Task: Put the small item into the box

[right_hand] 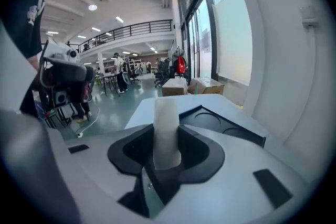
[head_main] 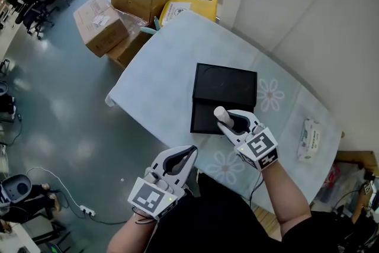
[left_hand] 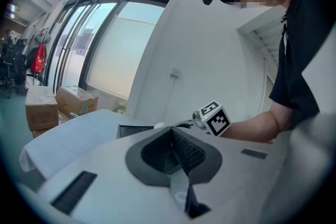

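- The white tube [head_main: 221,115] is clamped between the jaws of the right gripper [head_main: 230,121], hanging over the near half of the open black box [head_main: 225,85] mid-table [head_main: 172,80].
- Pick-up looks done; lowering and letting go are left.
- The left gripper [head_main: 185,157] is closed on nothing, at the table's near edge.

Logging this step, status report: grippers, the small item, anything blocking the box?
Right gripper shut on the white tube, over the open black box. Left gripper shut, empty. Nothing blocking the box.
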### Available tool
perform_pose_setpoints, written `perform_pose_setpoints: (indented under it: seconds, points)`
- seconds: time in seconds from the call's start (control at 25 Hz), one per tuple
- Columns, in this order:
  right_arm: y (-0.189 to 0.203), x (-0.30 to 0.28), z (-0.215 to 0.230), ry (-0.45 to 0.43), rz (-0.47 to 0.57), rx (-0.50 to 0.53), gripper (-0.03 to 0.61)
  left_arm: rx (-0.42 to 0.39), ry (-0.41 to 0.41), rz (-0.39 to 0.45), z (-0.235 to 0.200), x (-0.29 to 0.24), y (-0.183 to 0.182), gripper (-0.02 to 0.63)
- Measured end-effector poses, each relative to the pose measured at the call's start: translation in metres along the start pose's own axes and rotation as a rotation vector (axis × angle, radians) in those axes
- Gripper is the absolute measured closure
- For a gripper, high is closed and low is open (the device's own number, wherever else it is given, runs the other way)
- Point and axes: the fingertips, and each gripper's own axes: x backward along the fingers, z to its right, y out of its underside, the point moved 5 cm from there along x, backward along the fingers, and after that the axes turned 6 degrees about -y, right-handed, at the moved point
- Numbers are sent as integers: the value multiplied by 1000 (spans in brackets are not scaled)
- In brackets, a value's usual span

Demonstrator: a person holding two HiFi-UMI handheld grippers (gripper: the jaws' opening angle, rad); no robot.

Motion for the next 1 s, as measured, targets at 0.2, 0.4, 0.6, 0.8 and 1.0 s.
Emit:
perform_pose_setpoints:
  seconds: [0.2, 0.4, 0.6, 0.8, 1.0]
  points:
    - [29, -22, 14, -26, -152, 51, 437, 22, -6, 2, -1, -3, 2, 605]
    - [49, -39, 20, -52, -293, 123, 437, 24, -28, -6, -2, -6, 2, 606]
    - [71, -54, 28, -49, -458, 233, 436, 31, -41, -10, -2, -9, 5, 606]
    - [89, -67, 32, -83, -574, 251, 436, 40, -56, -16, -3, -10, 8, 606]
    - [99, -74, 32, -111, -641, 264, 436, 34, -70, -26, -5, -8, 8, 606]
